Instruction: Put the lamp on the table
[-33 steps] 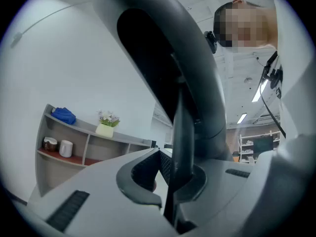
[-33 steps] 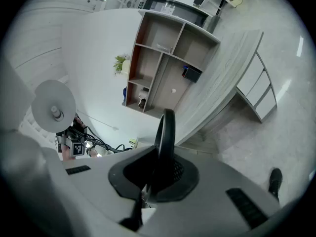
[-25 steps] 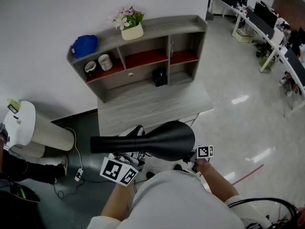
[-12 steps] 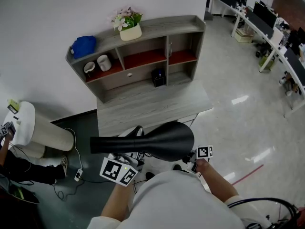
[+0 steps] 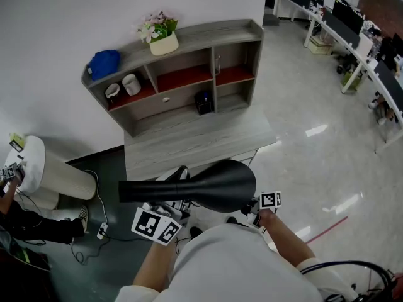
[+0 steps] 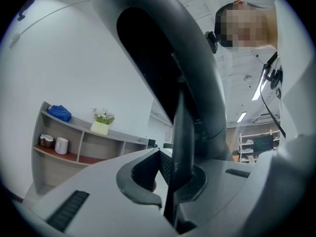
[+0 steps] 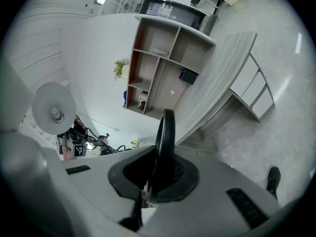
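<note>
A black lamp [image 5: 201, 186] with a cone-shaped shade lies sideways in the air in front of my body, held from both ends. My left gripper [image 5: 165, 214] sits below its narrow end, jaws shut on a thin black part of the lamp [image 6: 177, 132]. My right gripper [image 5: 258, 205] is at the wide end, shut on a thin black curved rim [image 7: 165, 137]. The grey wooden table [image 5: 195, 140] stands ahead of the lamp against the white wall, its top bare in front of a shelf unit [image 5: 176, 68]; it also shows in the right gripper view [image 7: 217, 78].
The shelf unit carries a flower pot [image 5: 157, 35], a blue bundle [image 5: 104, 63], two cups [image 5: 123, 87] and a small black box [image 5: 203, 102]. A white round stand [image 5: 44, 168] and cables [image 5: 94, 222] are at left, beside a person's arm. Office desks [image 5: 359, 36] stand at far right.
The table and shelf have slid slightly left in the head view. The lamp and both grippers keep the same place and grip.
</note>
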